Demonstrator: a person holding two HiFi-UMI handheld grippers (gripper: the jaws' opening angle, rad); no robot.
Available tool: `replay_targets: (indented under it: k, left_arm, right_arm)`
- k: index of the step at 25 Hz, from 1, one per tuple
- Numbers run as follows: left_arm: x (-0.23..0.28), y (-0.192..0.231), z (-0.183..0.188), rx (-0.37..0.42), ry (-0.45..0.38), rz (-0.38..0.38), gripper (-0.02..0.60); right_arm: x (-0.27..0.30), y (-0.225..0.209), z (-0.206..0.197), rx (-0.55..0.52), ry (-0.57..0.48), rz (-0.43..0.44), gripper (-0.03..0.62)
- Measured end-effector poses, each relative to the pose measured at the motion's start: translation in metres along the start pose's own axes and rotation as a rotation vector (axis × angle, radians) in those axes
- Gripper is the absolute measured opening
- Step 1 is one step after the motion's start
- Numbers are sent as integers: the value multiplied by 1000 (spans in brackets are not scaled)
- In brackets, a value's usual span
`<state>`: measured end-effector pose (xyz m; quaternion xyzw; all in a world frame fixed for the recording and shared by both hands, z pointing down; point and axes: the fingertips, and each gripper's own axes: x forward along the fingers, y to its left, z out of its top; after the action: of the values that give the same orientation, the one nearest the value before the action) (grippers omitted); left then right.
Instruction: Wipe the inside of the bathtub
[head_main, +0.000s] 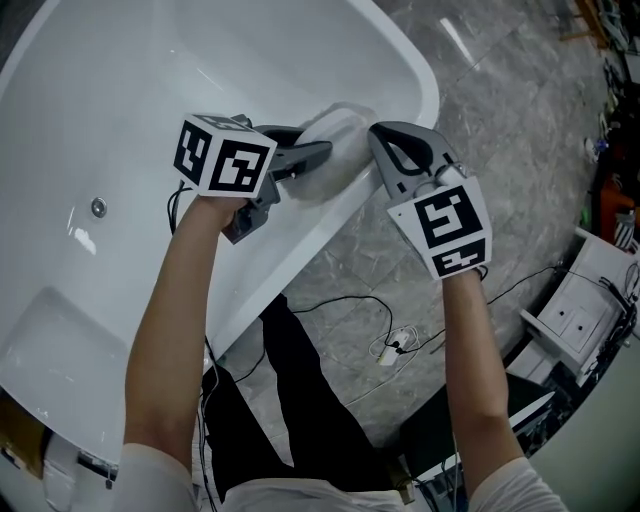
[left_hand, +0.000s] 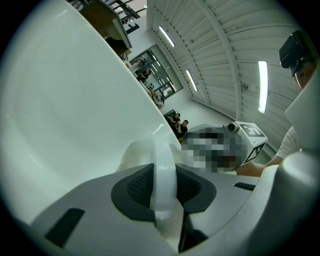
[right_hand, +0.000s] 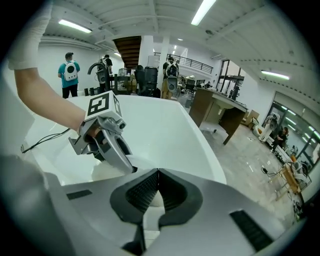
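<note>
Against the bathtub (head_main: 120, 100) wall sits cloth (head_main: 338, 126) clamped within the left tool (head_main: 322, 152).

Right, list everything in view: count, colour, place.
bathtub: one, white, fills the head view's left
fitting: one, silver, round, on the bathtub's inside wall
cloth: one, white, in the left gripper, on the bathtub by its rim
floor: grey, marbled, right of the bathtub
cables: several, black and white, on the floor
cabinet: one, white, far right
people: several, far behind the bathtub
left gripper: grey, shut on the cloth
right gripper: grey, shut, empty, over the rim
arms: two, bare, bottom of the head view
</note>
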<state>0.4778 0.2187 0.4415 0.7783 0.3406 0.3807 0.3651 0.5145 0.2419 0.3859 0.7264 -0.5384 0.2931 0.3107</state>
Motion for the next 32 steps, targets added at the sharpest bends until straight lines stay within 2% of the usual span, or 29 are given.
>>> replay_targets:
  k: [6, 15, 22, 28, 32]
  left_arm:
    - [19, 7, 24, 22, -2, -12, 98]
    - [32, 20, 27, 29, -7, 6, 97]
    - [32, 41, 15, -49, -24, -2, 97]
    - [35, 51, 8, -66, -26, -7, 97]
    - [36, 56, 6, -82, -25, 15, 97]
  right_arm:
    - [0, -15, -4, 45, -17, -35, 20]
    - [2, -16, -12, 52, -21, -50, 20]
    - [6, -16, -10, 69, -60, -69, 20]
    - [14, -16, -4, 65, -72, -46, 20]
    - [12, -14, -2, 46, -61, -40, 20]
